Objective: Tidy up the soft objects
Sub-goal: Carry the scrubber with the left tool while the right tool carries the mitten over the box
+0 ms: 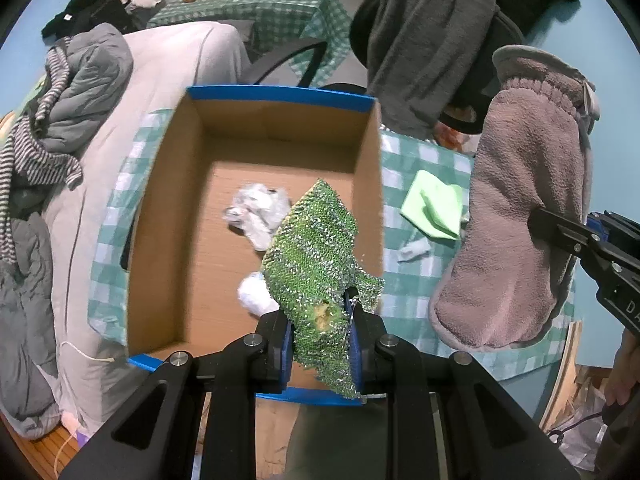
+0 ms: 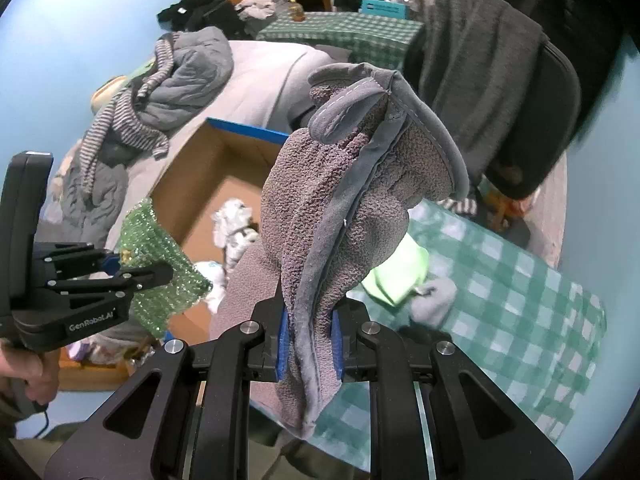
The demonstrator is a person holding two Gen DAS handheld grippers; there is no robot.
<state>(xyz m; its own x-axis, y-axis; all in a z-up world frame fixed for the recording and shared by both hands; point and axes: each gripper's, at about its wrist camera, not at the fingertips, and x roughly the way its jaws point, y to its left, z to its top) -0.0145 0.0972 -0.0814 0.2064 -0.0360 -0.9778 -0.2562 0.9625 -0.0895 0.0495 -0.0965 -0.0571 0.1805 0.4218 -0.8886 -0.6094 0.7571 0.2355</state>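
My left gripper [image 1: 320, 336] is shut on a green glittery scouring sponge [image 1: 316, 248], held above the near right corner of an open cardboard box [image 1: 168, 208] with blue-edged flaps. My right gripper [image 2: 310, 332] is shut on a grey-mauve terry mitt [image 2: 352, 200] with grey trim, which hangs in the air over the checked table, to the right of the box. In the left wrist view the mitt [image 1: 516, 216] hangs from the right gripper's fingers [image 1: 560, 232]. In the right wrist view the sponge [image 2: 160, 264] sits in the left gripper [image 2: 160, 270] at the left, with the box [image 2: 192, 184] behind it.
Crumpled white pieces [image 1: 260, 212] lie on the box floor. A light green cloth [image 1: 436, 208] and a small grey wad [image 2: 436, 300] lie on the green checked tablecloth [image 2: 520, 300]. A chair draped with a dark grey towel [image 1: 432, 40] stands behind. Clothes [image 1: 60, 120] pile up on the left.
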